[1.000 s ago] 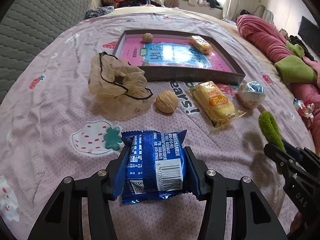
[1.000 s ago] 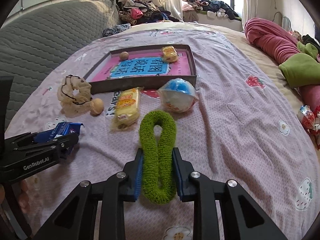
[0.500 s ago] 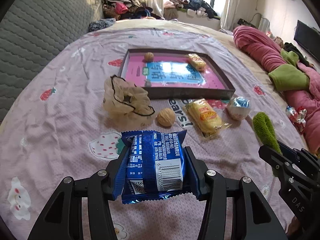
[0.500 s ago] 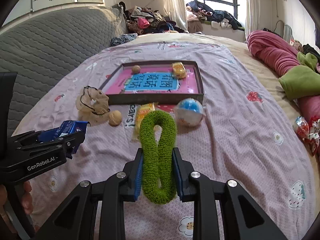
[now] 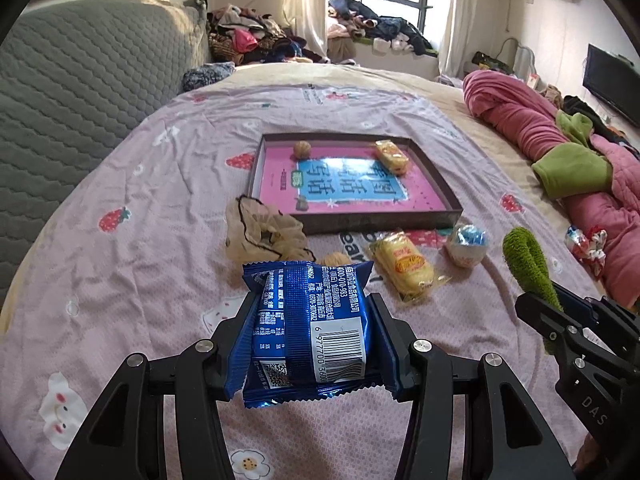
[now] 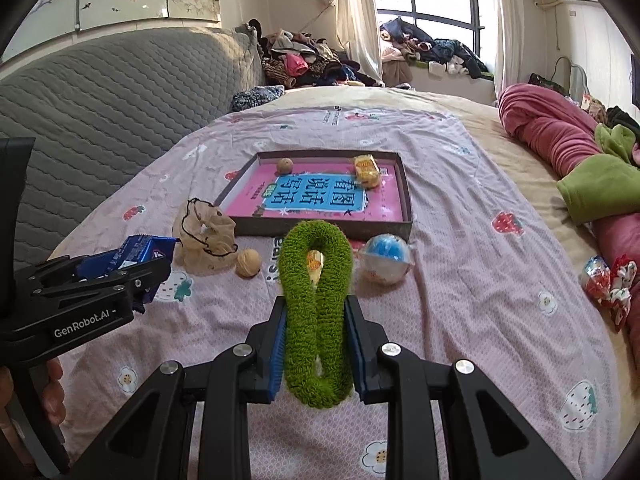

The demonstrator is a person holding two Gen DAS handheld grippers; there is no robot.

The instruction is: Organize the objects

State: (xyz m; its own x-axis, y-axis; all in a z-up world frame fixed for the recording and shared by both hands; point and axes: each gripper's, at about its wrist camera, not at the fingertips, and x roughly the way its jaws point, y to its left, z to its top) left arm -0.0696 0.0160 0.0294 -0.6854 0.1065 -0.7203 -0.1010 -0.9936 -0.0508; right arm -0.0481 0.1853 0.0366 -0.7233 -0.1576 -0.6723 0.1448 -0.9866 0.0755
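Observation:
My left gripper is shut on a blue snack packet, held above the bed. My right gripper is shut on a green fuzzy hair tie, also held above the bed. Ahead lies a dark box with a pink and blue book inside, a walnut and a yellow snack on it. In front of the box lie a beige scrunchie, a walnut, a yellow snack pack and a blue-white ball.
The bed sheet is pink with strawberry prints. A grey quilted headboard stands at left. A pink and green blanket and red-white wrappers lie at right. Clothes pile up by the window.
Both grippers have risen and pulled back from the box, still holding the packet and the hair tie. The things on the bed have not moved.

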